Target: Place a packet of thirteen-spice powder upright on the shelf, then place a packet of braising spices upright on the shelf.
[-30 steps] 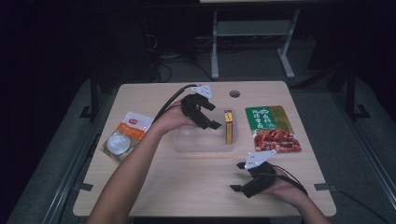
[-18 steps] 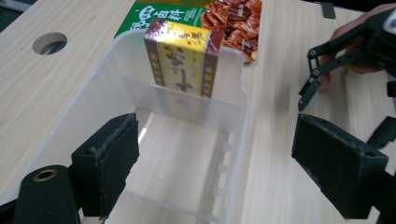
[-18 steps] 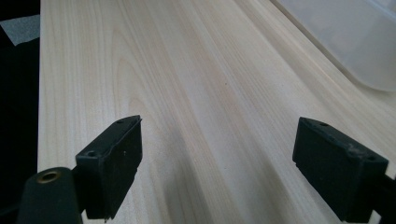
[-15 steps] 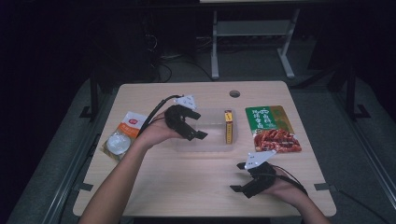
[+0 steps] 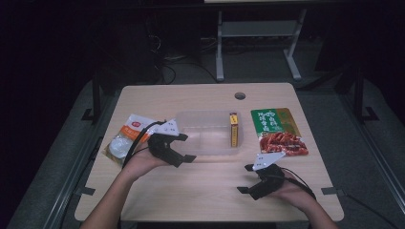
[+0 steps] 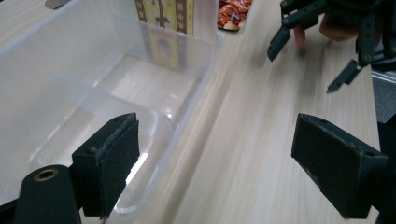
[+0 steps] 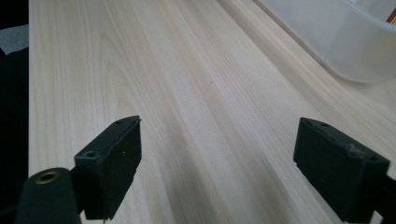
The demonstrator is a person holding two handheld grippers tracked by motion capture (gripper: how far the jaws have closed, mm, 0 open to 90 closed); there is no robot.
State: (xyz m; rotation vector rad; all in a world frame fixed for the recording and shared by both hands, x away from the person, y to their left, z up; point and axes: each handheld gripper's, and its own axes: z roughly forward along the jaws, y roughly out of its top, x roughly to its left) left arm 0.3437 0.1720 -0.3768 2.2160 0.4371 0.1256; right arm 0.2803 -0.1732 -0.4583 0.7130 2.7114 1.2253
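Your left gripper point(image 5: 184, 147) hovers at the left end of the clear plastic container point(image 5: 210, 143), jaws wide open and holding nothing. The yellow box point(image 5: 233, 130) stands upright inside the container's right end. Your right gripper point(image 5: 244, 178) rests near the table's point(image 5: 200, 191) front edge, jaws wide open and empty.

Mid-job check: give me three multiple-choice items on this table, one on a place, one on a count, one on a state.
1. Where does the yellow box stand? A. in the clear plastic bin, at its right end; B. on the green packet; C. beside the white pouch.
2. How many flat food packets lie on the table? A. one; B. two; C. four.
3. The left hand-held gripper is: A. shut on the box; B. open, empty; C. shut on the bin.

Answers: 1 A, it stands inside the bin wall. 2 B, one on each side of the bin. 3 B, jaws wide apart.
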